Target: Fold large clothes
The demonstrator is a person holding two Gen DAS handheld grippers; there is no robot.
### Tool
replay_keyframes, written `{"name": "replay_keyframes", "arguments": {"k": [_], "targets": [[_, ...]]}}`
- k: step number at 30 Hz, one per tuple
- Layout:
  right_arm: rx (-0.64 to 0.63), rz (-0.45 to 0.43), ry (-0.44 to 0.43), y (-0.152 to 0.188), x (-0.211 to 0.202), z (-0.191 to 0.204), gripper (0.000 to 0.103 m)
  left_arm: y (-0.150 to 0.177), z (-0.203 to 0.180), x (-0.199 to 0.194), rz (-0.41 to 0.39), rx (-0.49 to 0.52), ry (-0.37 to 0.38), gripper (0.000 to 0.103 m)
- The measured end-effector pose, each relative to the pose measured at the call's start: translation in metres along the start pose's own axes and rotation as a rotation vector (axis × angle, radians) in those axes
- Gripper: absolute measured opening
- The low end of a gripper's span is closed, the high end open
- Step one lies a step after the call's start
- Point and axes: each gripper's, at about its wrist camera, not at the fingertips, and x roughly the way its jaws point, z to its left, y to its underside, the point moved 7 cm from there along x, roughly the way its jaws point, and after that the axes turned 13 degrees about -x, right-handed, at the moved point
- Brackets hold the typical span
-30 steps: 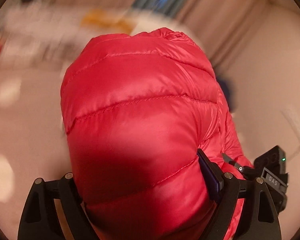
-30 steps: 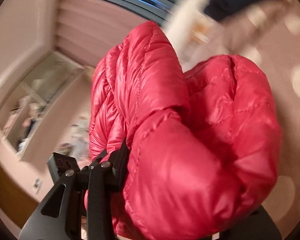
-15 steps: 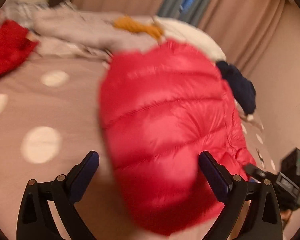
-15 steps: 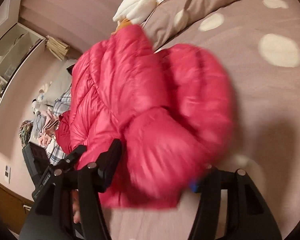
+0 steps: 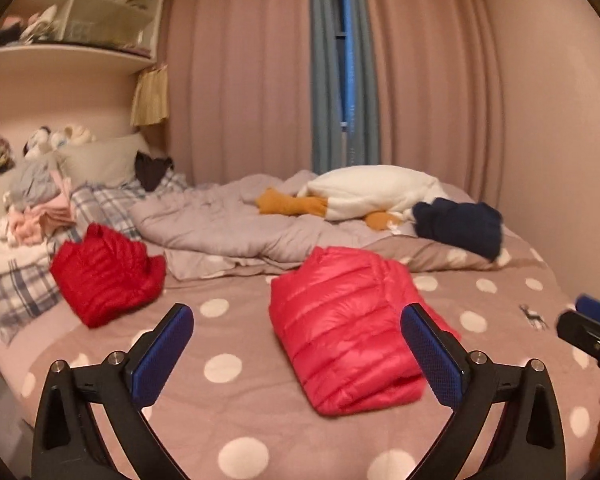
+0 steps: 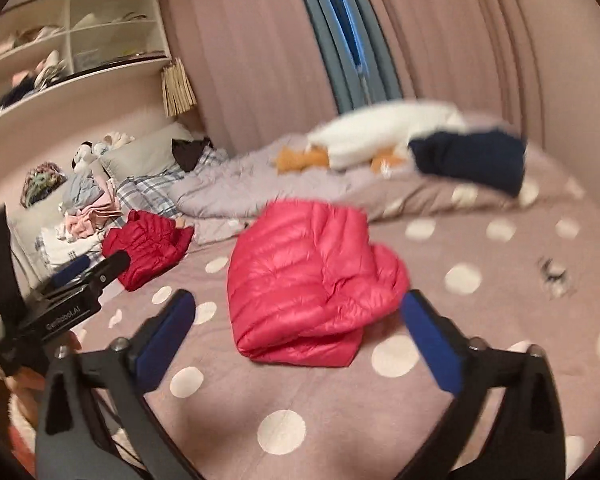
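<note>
The pink puffer jacket (image 5: 348,328) lies folded into a thick bundle on the polka-dot bedspread (image 5: 228,400), in the near middle of the bed. Both claws hang above the spread just short of it, touching nothing.

The left gripper (image 5: 300,354) has its jaws spread wide apart — the blue pads (image 5: 162,354) frame the near end of the jacket without meeting it. The right gripper (image 6: 300,350) stands likewise wide apart and empty, its view somewhat blurred; the jacket (image 6: 304,276) sits between and beyond its fingers. In the right wrist view the left gripper's body shows at the left edge, and in the left wrist view the right one shows at the right edge.

To the left and further back lies a darker red jacket (image 5: 104,274), crumpled, partly on a plaid sheet (image 5: 20,288). Behind both — a rumpled grey quilt (image 5: 228,228) runs across the bed, with a white plush toy (image 5: 372,192) with orange feet on it and a navy garment (image 5: 458,226) at the far right. A pile of pink and grey clothes (image 5: 40,204) sits far left near the pillows. Pink curtains (image 5: 252,68) cover the far wall.
</note>
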Motion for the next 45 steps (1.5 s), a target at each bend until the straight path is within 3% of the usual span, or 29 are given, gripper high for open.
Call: {"name": "replay_keyframes", "arguments": {"k": [4, 8, 20, 24, 45], "targets": [[-0.066, 0.000, 0.102, -0.007, -0.025, 0.006, 0.103, -0.003, 0.006, -0.021, 0.013, -0.077, 0.044, 0.102], [-0.100, -0.002, 0.174, -0.009, -0.040, 0.006, 0.103, -0.005, 0.013, -0.027, -0.012, -0.073, -0.008, 0.102], [-0.034, 0.028, 0.183, -0.002, -0.052, -0.014, 0.103, 0.000, 0.008, -0.037, -0.011, -0.031, 0.007, 0.102], [-0.029, 0.029, 0.218, -0.004, -0.055, -0.018, 0.103, -0.001, 0.008, -0.039, -0.011, -0.020, 0.002, 0.102], [-0.030, 0.072, 0.221, 0.002, -0.056, -0.021, 0.103, -0.006, 0.011, -0.048, -0.005, -0.016, 0.013, 0.102]]}}
